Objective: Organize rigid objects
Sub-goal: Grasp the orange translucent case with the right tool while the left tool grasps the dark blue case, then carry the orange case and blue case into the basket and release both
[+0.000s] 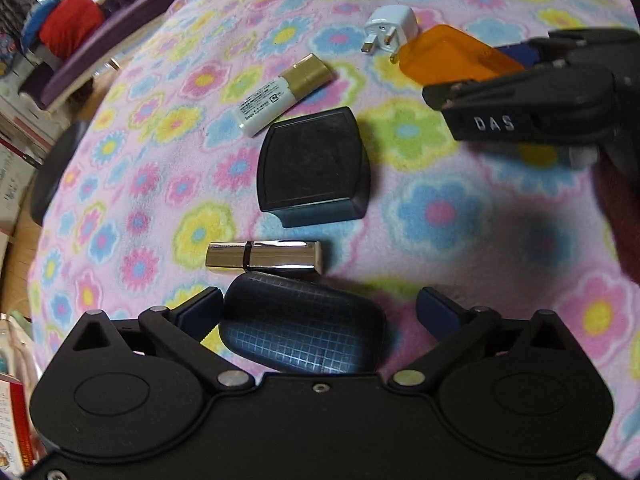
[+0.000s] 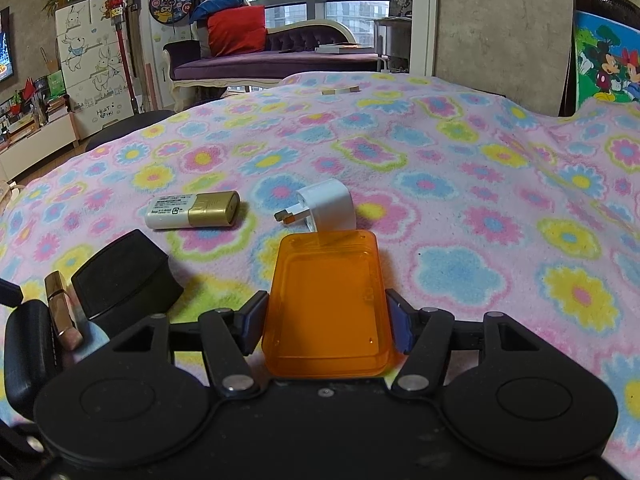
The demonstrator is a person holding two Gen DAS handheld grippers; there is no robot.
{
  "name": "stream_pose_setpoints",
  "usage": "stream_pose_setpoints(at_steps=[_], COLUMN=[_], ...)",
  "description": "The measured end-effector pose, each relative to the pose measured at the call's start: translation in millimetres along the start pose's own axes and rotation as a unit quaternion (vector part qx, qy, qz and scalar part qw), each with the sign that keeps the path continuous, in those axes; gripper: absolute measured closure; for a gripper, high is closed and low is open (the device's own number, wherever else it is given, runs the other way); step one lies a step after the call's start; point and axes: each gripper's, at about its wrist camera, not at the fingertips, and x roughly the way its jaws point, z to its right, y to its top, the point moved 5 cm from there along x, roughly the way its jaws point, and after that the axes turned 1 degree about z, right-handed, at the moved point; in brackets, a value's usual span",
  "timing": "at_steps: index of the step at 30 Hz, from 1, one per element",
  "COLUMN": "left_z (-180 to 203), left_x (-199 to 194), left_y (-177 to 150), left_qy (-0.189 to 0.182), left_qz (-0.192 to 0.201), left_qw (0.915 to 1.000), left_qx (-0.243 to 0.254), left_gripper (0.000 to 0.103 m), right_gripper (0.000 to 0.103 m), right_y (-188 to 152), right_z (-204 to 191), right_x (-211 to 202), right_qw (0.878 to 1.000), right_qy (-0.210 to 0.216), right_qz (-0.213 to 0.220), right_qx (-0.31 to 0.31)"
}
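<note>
The flowered blanket [image 2: 460,184] carries everything. The right tongs [image 2: 328,322] clamp the orange box [image 2: 326,300]; a loosened grip could drop it onto the white plug [image 2: 328,208]. The left tongs [image 1: 320,312] gape around the dark case [image 1: 300,332], untouched.

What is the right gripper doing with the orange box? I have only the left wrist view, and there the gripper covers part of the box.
Observer: The right gripper is shut on the orange box; its blue pads press on the two long sides.
Operator: Is something inside the box?
Observer: I see nothing inside. In the right wrist view it is translucent and looks empty.
Operator: What lies on the blanket to the right of the box? The gripper hides that side from me.
Observer: Only the flowered blanket shows there; I see no object on that side.
</note>
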Motion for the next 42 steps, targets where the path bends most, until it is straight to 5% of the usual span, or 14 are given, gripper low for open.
stream_pose_setpoints(at_steps=[11,17,24,29,33,39,42], left_z=[9,8,0,-6,-4,-7,-1], left_x=[-17,-37,-34,-27,-20,4,11], left_y=[-10,-20,-28,-27,-22,-21,-18], left_qy=[-0.019,-0.071,-0.069,-0.119,-0.109,-0.116,-0.112], left_qz=[-0.022,-0.012,-0.009,-0.024,-0.041,-0.084,-0.091], left_qw=[0.994,0.9797,0.9839,0.9648,0.9594,0.9445,0.9452], left_qx=[-0.106,-0.187,-0.165,-0.233,-0.257,-0.296,-0.293], left_gripper=[0.011,0.019,0.017,0.016,0.013,0.013,0.005], right_gripper=[0.041,0.04,0.038,0.036,0.035,0.022,0.003], right_y=[0,0,0,0,0,-1,0], right_z=[0,1,1,0,-1,-3,-3], right_x=[0,0,1,1,1,3,8], right_qw=[1.0,1.0,1.0,1.0,1.0,1.0,0.999], right_qy=[0.002,0.006,0.009,0.01,0.009,0.013,0.031], right_qz=[-0.001,-0.001,-0.002,-0.002,-0.002,-0.005,-0.015], right_qx=[0.002,0.005,0.005,0.003,0.001,-0.004,-0.001])
